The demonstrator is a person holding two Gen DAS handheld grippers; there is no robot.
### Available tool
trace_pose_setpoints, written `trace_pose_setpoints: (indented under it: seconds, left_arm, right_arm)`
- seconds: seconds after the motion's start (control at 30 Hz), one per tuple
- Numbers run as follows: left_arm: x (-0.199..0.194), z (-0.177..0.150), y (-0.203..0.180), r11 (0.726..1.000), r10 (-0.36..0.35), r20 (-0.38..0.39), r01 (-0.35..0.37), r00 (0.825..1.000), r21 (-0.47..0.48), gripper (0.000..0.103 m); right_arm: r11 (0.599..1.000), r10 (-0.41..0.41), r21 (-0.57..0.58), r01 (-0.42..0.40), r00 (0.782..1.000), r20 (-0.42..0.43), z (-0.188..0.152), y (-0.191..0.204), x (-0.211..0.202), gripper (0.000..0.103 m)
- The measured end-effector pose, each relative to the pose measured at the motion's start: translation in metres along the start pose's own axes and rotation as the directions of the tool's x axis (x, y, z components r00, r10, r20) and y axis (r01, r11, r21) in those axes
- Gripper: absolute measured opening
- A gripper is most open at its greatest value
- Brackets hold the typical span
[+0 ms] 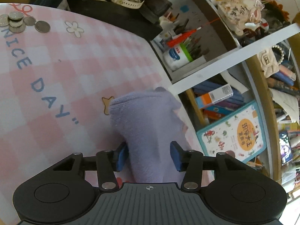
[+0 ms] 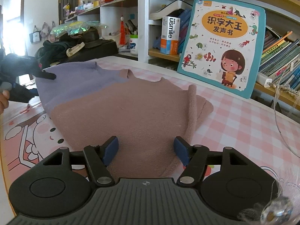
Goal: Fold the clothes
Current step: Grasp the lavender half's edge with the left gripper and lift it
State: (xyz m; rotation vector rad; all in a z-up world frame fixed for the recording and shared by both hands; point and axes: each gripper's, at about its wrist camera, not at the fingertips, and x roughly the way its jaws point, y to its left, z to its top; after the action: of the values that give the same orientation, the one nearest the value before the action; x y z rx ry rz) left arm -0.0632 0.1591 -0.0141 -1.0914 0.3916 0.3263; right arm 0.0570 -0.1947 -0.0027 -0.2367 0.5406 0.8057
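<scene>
Pink checked surface (image 2: 234, 123) under crowded bookshelves, and the two-tone sweater (image 2: 131, 108) lies spread across it. On the left, the left gripper (image 1: 148, 154) stands part-open around the lilac sleeve (image 1: 142, 123) — pads beside the knit, not pinching. On the right, the right gripper (image 2: 146, 152) hovers wide over the pink hem, holding nothing. Best now: close squarely on the sleeve's full thickness, lift low, and lay it across the body without dragging.

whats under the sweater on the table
The sweater lies on a pink checked mat with cartoon prints. The mat shows all around it; what lies directly beneath the knit is covered.
</scene>
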Motion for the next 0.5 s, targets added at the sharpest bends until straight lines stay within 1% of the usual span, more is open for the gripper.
trace_pose_setpoints:
  seconds: [0.07, 0.13, 0.17, 0.2, 0.23, 0.27, 0.3, 0.33, 0.4, 0.47, 0.5]
  left_arm:
    - [0.003, -0.001, -0.003, 1.0, 0.008, 0.013, -0.009, 1.0, 0.016, 0.044]
    - [0.006, -0.003, -0.003, 1.0, 0.017, 0.018, -0.018, 1.0, 0.02, 0.033]
    - [0.008, -0.002, -0.002, 1.0, 0.023, 0.013, -0.023, 1.0, 0.016, 0.023]
    - [0.009, -0.002, -0.002, 1.0, 0.026, 0.009, -0.026, 1.0, 0.016, 0.021]
    - [0.007, -0.002, -0.006, 0.999, 0.016, 0.015, -0.017, 1.0, 0.043, 0.019]
    - [0.001, -0.005, -0.019, 0.99, 0.009, 0.034, -0.014, 0.999, 0.138, 0.015]
    - [-0.006, -0.009, -0.033, 0.973, 0.0, 0.052, -0.012, 0.999, 0.231, 0.015]
    - [-0.011, -0.013, -0.046, 0.948, -0.009, 0.068, -0.013, 0.998, 0.319, 0.015]
    - [-0.016, -0.02, -0.067, 0.899, -0.008, 0.078, -0.027, 0.997, 0.437, 0.016]
    - [-0.013, -0.018, -0.066, 0.909, 0.002, 0.072, -0.032, 0.997, 0.416, 0.017]
    - [-0.01, -0.017, -0.064, 0.915, 0.008, 0.068, -0.035, 0.998, 0.401, 0.02]
  right_arm:
    - [1.0, 0.001, 0.0, -0.001, 1.0, 0.001, 0.0, 0.0, 0.0, 0.065]
    - [1.0, 0.002, -0.001, -0.002, 1.0, 0.001, 0.001, 0.001, 0.0, 0.065]
    - [1.0, 0.004, 0.0, -0.004, 1.0, 0.002, 0.001, 0.001, 0.0, 0.065]
    - [1.0, 0.005, 0.001, -0.005, 1.0, 0.002, 0.001, 0.001, -0.001, 0.066]
    - [1.0, 0.009, 0.005, -0.009, 1.0, 0.004, 0.001, 0.0, -0.001, 0.066]
    - [1.0, 0.015, 0.013, -0.015, 1.0, 0.006, 0.001, -0.002, -0.001, 0.066]
    - [1.0, 0.02, 0.022, -0.02, 1.0, 0.008, 0.001, -0.003, -0.002, 0.066]
    - [0.999, 0.024, 0.032, -0.024, 1.0, 0.009, 0.001, -0.005, -0.002, 0.066]
    - [0.998, 0.03, 0.046, -0.03, 1.0, 0.011, 0.001, -0.007, -0.002, 0.068]
    - [0.998, 0.032, 0.051, -0.032, 0.999, 0.012, 0.001, -0.008, -0.003, 0.068]
    - [0.998, 0.031, 0.05, -0.032, 0.999, 0.013, 0.001, -0.007, -0.003, 0.068]
